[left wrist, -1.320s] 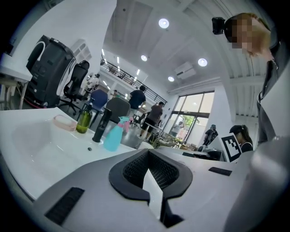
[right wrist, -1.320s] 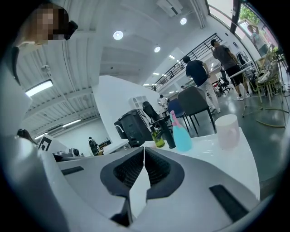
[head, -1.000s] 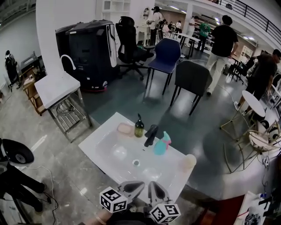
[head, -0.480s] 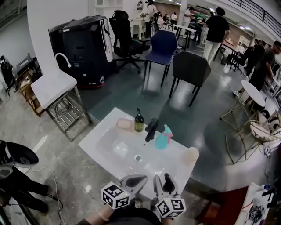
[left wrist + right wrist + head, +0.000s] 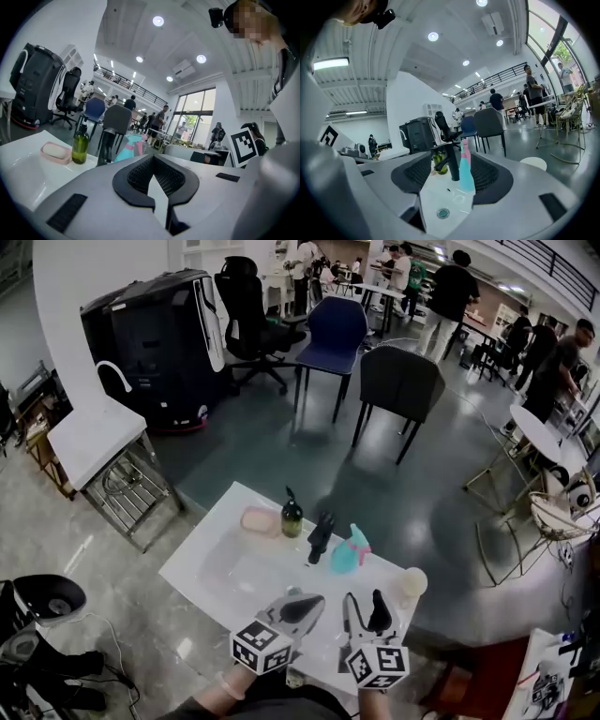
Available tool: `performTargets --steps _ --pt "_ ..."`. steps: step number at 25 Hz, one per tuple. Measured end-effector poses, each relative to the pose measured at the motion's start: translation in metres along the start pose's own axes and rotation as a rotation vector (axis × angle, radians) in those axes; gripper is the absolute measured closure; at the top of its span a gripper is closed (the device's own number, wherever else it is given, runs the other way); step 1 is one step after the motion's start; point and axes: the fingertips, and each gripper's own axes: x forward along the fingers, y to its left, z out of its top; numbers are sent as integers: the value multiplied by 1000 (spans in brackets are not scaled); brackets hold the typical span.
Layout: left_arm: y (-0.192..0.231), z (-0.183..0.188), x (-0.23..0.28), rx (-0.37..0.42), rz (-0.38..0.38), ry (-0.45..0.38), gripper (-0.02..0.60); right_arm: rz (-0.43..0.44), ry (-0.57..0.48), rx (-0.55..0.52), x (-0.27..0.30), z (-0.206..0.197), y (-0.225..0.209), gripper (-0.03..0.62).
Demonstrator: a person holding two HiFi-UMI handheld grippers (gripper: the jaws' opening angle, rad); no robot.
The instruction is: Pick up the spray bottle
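The teal spray bottle [image 5: 347, 551] with a pink head stands upright on the far right rim of the white sink [image 5: 211, 554], beside the black faucet [image 5: 320, 535]. My right gripper [image 5: 364, 608] hovers over the sink's near edge, short of the bottle. Its jaws are opening and stand wide, with nothing between them. In the right gripper view the bottle [image 5: 465, 171] shows in the distance, framed by the right gripper [image 5: 457, 165]. My left gripper [image 5: 298, 607] is beside it, shut and empty. The left gripper view shows the bottle [image 5: 129, 149] beyond the left gripper [image 5: 152, 160].
A green pump bottle [image 5: 292, 515] and a pink soap dish [image 5: 260, 519] sit on the sink's far rim, left of the faucet. A pale round cup [image 5: 410, 583] rests at the sink's right corner. Chairs [image 5: 401, 382] and people stand farther back.
Both grippers have moved forward over the sink's near edge. The right gripper's jaws have gone from shut to wide open. The left gripper stays shut.
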Motion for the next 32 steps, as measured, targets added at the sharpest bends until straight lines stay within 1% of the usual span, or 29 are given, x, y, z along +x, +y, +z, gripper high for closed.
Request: performTargets --steps 3,7,13,16,21,27,32 --pt "15 7 12 -1 -17 4 574 -8 15 -20 19 2 -4 372" --pt "23 9 31 15 -45 27 574 -33 37 -25 39 3 -17 372" --pt "38 4 53 -3 -80 67 574 -68 71 -12 68 -3 -32 372" --pt "44 4 65 3 -90 82 574 -74 88 -17 81 -5 -37 372" --pt "53 1 76 -17 -123 113 574 -83 115 -33 106 -7 -45 372" --pt "62 -3 80 -46 -118 119 575 -71 119 -59 130 -7 -49 372" --pt "69 -4 79 -55 -106 120 574 -75 106 -66 141 -7 -49 373"
